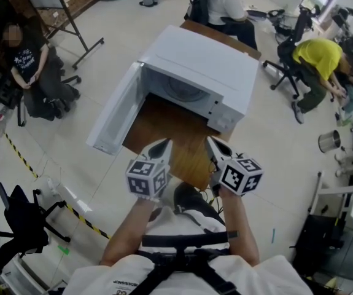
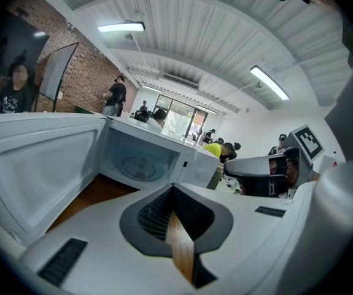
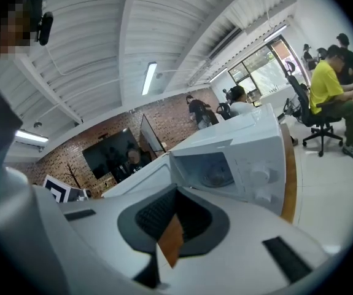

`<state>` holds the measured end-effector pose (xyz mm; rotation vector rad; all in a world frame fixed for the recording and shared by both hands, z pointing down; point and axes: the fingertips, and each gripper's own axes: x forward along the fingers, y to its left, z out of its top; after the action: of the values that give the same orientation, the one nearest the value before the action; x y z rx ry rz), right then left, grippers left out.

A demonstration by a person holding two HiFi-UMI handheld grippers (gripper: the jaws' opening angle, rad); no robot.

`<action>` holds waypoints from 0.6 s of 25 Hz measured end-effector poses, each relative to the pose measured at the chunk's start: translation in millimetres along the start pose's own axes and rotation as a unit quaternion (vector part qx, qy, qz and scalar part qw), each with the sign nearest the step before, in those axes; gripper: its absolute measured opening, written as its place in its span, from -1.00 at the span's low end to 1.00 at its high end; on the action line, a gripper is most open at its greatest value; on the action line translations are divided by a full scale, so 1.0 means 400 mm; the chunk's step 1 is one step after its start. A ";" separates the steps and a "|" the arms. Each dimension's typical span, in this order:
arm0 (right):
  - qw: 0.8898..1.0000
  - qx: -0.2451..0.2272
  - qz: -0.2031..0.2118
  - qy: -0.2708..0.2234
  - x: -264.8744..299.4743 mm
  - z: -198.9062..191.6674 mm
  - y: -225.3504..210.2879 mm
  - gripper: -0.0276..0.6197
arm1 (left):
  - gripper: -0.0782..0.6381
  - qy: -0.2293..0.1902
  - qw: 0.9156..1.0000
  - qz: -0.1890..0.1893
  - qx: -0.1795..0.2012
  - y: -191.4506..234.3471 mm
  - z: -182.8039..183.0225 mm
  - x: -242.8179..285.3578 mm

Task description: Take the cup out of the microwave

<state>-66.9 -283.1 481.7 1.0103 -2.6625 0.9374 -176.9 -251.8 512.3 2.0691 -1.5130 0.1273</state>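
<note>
**Both tools clenched and empty before the open microwave**

A white microwave (image 1: 207,72) was seen standing on the far part of a wooden desk (image 1: 167,131), its front turned toward the desk's near end. Its door (image 1: 116,112) was swung fully open and hung out past the desk's left edge. Inside the cavity a glass turntable (image 1: 185,90) was shown, and two knobs (image 3: 259,176) were set on the panel to the cavity's right. The cup could not be made out in any view, neither in the cavity nor on the desk.

The left tool (image 1: 161,146) and the right tool (image 1: 214,145) were held side by side above the desk's near end, apart from the microwave. Both were aimed toward its opening and tipped slightly downward. In the left gripper view the jaws were pressed together with nothing gripped, only a sliver of desk wood being seen through the slot behind them. The right gripper view showed the same: jaws clenched and empty. A person in a yellow top (image 1: 314,57) was seated well beyond the desk's right edge
</note>
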 end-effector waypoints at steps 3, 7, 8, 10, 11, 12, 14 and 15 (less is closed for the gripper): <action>1.000 0.001 0.001 0.003 0.012 0.016 -0.028 -0.91 | -0.77 0.001 1.000 0.003 -0.002 0.008 0.008 0.044; 1.000 0.000 0.000 0.010 0.024 0.037 -0.069 -0.91 | -0.77 -0.001 1.000 0.010 -0.002 0.021 0.019 0.115; 1.000 0.001 0.000 0.011 0.024 0.042 -0.078 -0.91 | -0.77 -0.001 1.000 0.014 0.002 0.024 0.021 0.133; 1.000 0.005 0.001 0.012 0.021 0.052 -0.095 -0.91 | -0.76 0.000 1.000 0.022 0.016 0.030 0.023 0.174; 1.000 0.008 0.002 0.012 0.020 0.057 -0.103 -0.91 | -0.76 0.001 0.999 0.026 0.024 0.036 0.023 0.195; 1.000 0.010 0.003 0.011 0.021 0.061 -0.109 -0.91 | -0.76 0.003 0.999 0.030 0.032 0.043 0.023 0.217; 1.000 0.012 0.004 0.009 0.025 0.067 -0.117 -0.91 | -0.60 0.009 0.998 0.036 0.042 0.062 0.022 0.260; 1.000 0.012 0.003 0.009 0.026 0.068 -0.120 -0.91 | -0.50 0.013 0.998 0.037 0.045 0.072 0.021 0.281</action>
<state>-41.8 -333.2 487.8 0.9935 -2.6472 0.9788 -164.7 -356.7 560.6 2.0731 -1.5963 0.2538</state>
